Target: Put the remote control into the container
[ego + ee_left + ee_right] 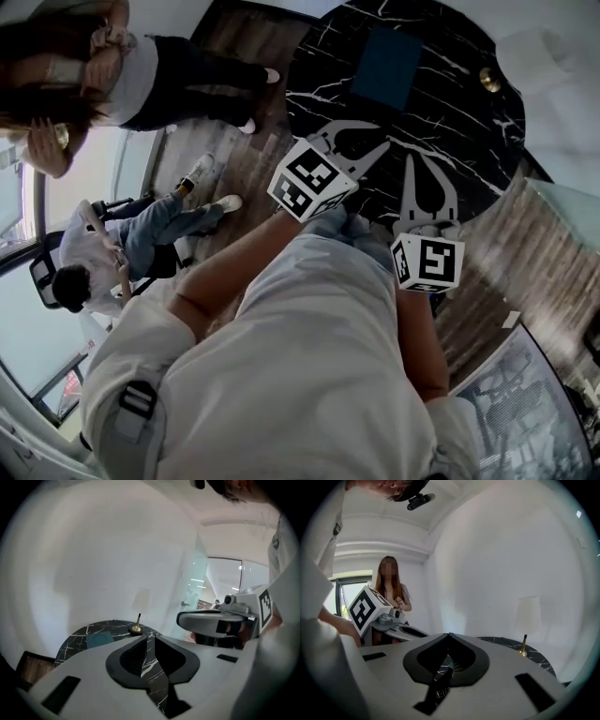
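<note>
Black marble table [459, 112] bears a blue square thing [386, 66] far ahead; left gripper [147, 637] is nearer than right gripper [449, 634], both jaws together, empty; no remote shows.

Left gripper [148, 637], right gripper [449, 634]: closed (empty)

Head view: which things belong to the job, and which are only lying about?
Job: left claw, right claw, both shut and empty; teal square thing, maybe the container. No remote control visible.
Lying about: brass lamp base on marble table.
</note>
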A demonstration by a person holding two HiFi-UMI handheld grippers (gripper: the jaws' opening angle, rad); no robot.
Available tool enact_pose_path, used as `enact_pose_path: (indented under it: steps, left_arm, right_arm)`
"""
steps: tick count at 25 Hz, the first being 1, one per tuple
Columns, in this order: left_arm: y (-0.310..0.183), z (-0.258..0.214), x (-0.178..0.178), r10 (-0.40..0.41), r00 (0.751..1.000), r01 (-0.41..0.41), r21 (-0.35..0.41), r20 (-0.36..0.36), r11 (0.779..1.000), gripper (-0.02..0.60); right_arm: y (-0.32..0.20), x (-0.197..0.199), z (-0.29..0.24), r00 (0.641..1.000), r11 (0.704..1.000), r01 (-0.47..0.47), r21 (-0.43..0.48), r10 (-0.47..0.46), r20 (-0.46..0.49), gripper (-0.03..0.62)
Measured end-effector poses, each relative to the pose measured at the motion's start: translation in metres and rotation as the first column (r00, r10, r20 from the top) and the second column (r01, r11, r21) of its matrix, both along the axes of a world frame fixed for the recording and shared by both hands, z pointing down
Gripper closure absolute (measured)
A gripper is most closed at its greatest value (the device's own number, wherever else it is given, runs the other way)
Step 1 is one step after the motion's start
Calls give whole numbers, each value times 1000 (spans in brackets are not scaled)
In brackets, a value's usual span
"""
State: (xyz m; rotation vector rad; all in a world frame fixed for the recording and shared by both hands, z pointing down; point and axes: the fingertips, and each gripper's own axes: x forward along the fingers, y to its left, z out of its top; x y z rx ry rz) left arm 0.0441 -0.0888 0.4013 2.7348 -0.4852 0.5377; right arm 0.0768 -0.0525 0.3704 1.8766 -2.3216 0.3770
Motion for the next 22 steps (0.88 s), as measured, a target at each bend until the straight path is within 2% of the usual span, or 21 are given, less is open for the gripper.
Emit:
enact_pose_path:
  steps: [3, 8, 13, 17, 22]
  left_arm:
    - [7, -32, 2, -3, 996, 6, 40, -86, 999, 539]
    - [14, -75, -2, -4, 979, 41, 178, -203, 983, 571]
    - [22, -108, -8, 2, 952, 72, 231, -307, 970, 572]
    - [29, -123, -11, 4, 943, 95, 281, -333, 955, 572]
    - [34, -130, -9, -3, 939, 114, 304, -343, 946, 572]
  right_arm:
    - [1, -2, -17, 1000, 999, 19, 30, -19, 8, 583]
    - [1, -5, -42, 998, 995, 50, 81, -52, 24, 583]
    - [3, -8, -60, 997, 991, 66, 118, -69, 26, 584]
    - [6, -10, -69, 997, 988, 75, 138, -78, 12, 585]
    - [7, -12, -76, 996, 984, 87, 157, -87, -7, 585]
